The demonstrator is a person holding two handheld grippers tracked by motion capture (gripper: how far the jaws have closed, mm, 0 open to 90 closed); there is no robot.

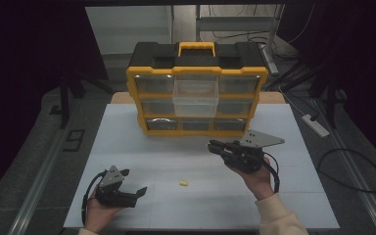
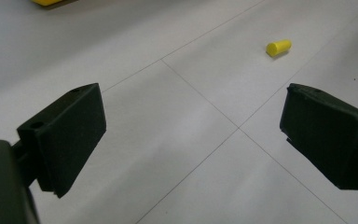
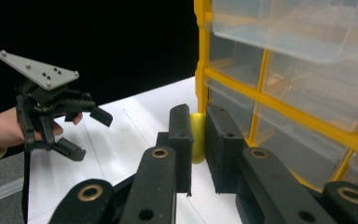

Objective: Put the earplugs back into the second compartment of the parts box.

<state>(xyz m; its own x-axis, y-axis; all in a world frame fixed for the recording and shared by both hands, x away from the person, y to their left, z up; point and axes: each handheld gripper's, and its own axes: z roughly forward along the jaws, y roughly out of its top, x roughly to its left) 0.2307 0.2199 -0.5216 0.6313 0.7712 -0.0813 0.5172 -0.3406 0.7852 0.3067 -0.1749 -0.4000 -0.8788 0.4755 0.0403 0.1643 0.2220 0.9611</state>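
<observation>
High view: right gripper (image 1: 214, 146) raised toward organiser (image 1: 196, 88), middle drawer (image 1: 196, 98) pulled out (probably to receive).

Left gripper view: jaws wide apart, empty, aimed at loose yellow plug (image 2: 278, 47).

Right gripper view: clamped on second yellow plug (image 3: 197, 137).

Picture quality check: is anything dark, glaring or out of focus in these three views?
High view: table evenly lit, surroundings nearly black, slightly soft. Left gripper view: open left tongs blurred up close, small yellow piece on the table fairly sharp. Right gripper view: right tongs, shut on a yellow piece, soft; clear drawers of the organiser catch pale glare; background black.
</observation>
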